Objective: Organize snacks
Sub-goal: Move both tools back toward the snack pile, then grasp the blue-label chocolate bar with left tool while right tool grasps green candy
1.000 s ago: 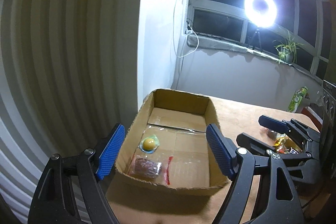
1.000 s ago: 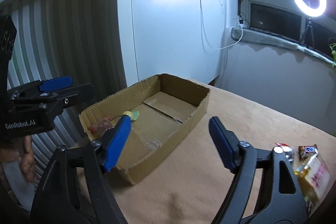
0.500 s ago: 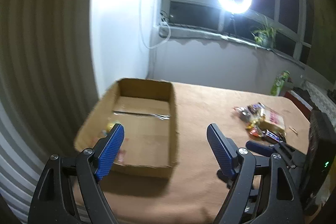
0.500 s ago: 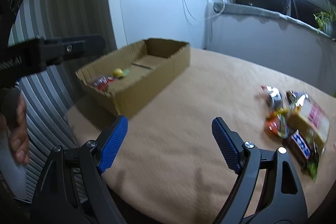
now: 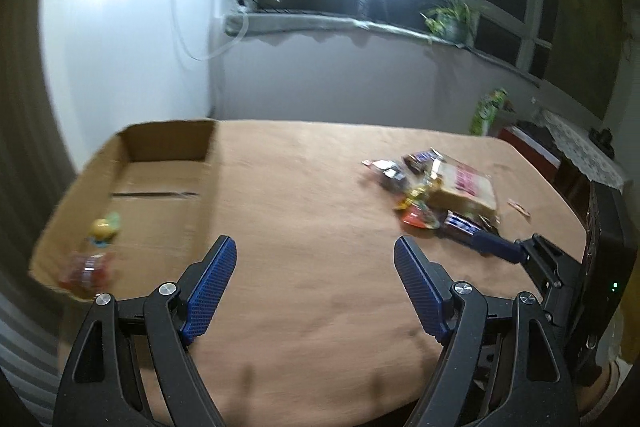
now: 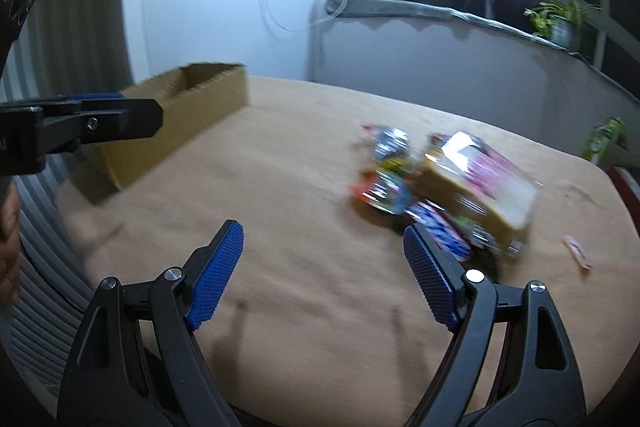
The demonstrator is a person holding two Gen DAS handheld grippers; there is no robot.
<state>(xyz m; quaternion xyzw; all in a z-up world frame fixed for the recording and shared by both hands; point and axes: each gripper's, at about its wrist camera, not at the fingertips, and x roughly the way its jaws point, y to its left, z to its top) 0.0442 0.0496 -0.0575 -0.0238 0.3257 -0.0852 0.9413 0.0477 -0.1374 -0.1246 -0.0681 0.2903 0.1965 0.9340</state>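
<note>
A: Box [image 5: 132, 195] first, sitting at the left of the counter [image 5: 304, 195], open top, cardboard. What is lying in it?

B: Two snacks, as far as the blur is letting me count: a yellow sweet [image 5: 103, 227] and, nearer the front wall, a red packet [image 5: 86, 269]. Both are looking small and light.

A: And the left tool [image 5: 314, 281]?

B: Its blue pads are standing wide apart over bare counter, holding nothing. It is hanging between the box and the pile.

A: So the pile [image 6: 436, 187] is the job. How many pieces?

B: I am counting about six, but they are overlapping and smeared, so I cannot tell exactly. One big bread bag [image 6: 478, 183], one blue bar [image 6: 444, 231] just in front of it, one red wrapper [image 6: 380, 191], one silver wrapper [image 6: 388, 143] behind that, and some small ones I cannot separate. All are lying right of centre, well apart from the box. A scrap [image 6: 576, 251] is lying alone further right.

A: How is it all going to handle?

B: My guess: the wrappers are thin, crinkly and slippery, so a pinch across the middle of the body is looking safer than the sealed ends. The bar is looking stiff; taking it across its narrow width should hold. The bag is soft and squashable, so a light squeeze on its short sides.

A: Right tool [image 6: 322, 269]?

B: Also spread open and empty, its right pad sitting just in front of the bar, not gripping anything.
</note>
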